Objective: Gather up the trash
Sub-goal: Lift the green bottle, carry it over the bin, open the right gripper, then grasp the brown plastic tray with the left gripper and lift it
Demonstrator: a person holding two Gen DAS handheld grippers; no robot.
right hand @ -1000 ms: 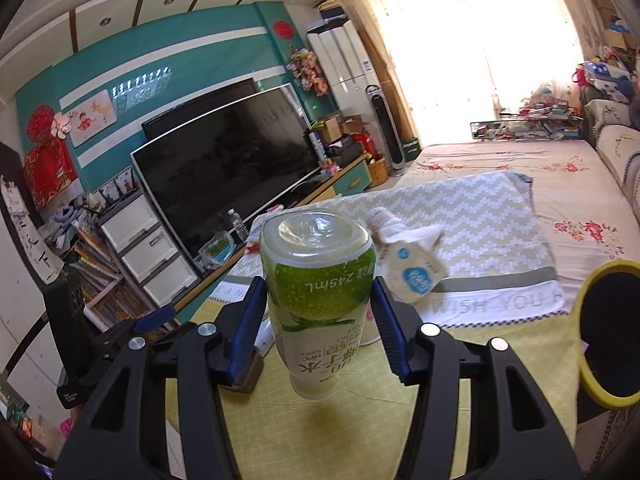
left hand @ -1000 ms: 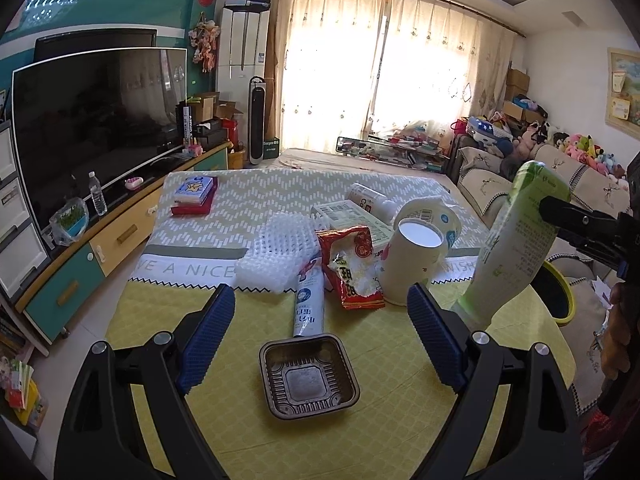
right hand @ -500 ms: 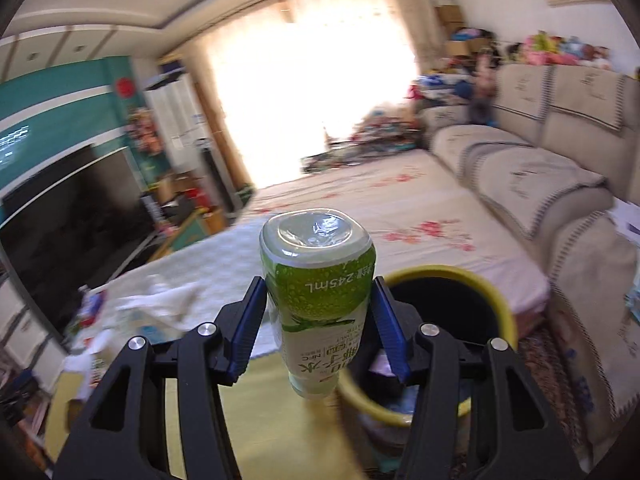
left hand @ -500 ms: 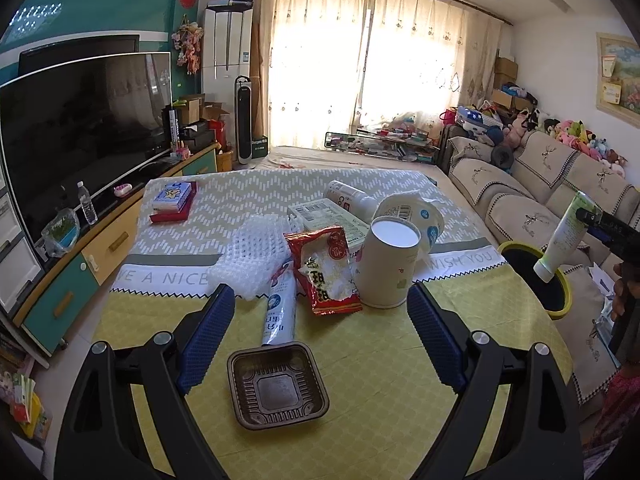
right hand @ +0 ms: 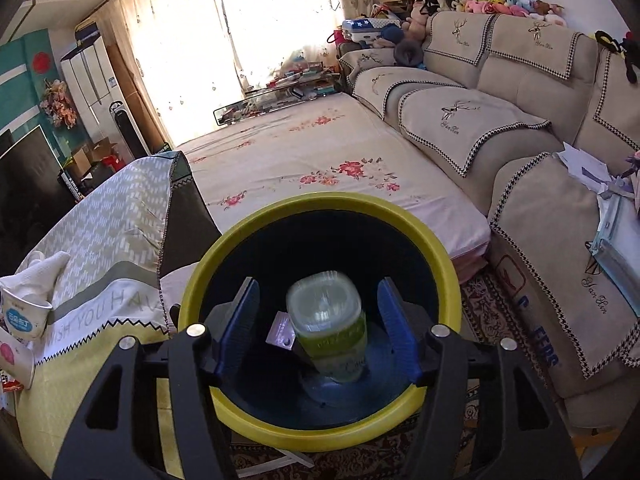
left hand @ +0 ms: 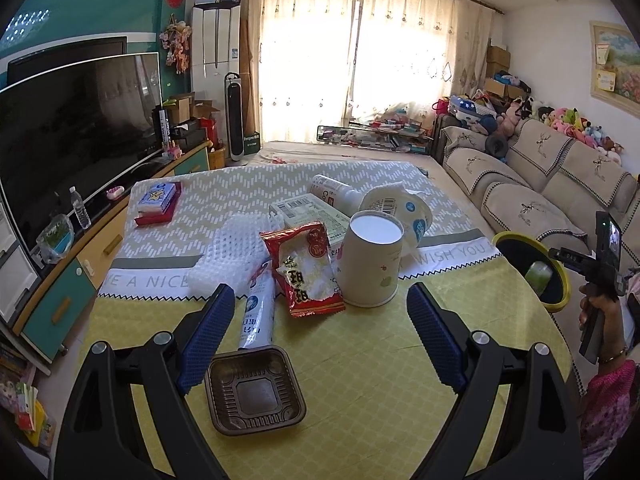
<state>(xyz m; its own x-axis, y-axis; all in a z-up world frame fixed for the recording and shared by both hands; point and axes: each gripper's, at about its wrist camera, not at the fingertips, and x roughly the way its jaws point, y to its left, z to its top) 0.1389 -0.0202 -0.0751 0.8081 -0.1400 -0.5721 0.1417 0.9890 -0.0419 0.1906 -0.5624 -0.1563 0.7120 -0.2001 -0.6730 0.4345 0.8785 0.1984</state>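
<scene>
My right gripper (right hand: 318, 328) is open above the yellow-rimmed black bin (right hand: 224, 408). The green bottle (right hand: 330, 332) is loose between the fingers, inside the bin's mouth, blurred. In the left wrist view the bin (left hand: 558, 304) stands at the table's right edge with the bottle (left hand: 538, 276) in it. My left gripper (left hand: 320, 340) is open and empty over the table, above a brown plastic tray (left hand: 254, 394). Beyond it lie a red snack bag (left hand: 308, 268), a white tube (left hand: 258, 316), a paper cup (left hand: 372, 264) and white foam wrap (left hand: 236, 256).
A tipped paper tub (left hand: 400, 208), a white bottle (left hand: 332, 194), a flat box (left hand: 308, 216) and a red-blue box (left hand: 158, 202) sit farther back on the table. A sofa (right hand: 520, 140) is right of the bin. A TV (left hand: 68, 128) stands left.
My right gripper carried the green bottle from the table over the bin and opened; the bottle has dropped free into the bin. My left gripper stayed open, shifting slightly.
</scene>
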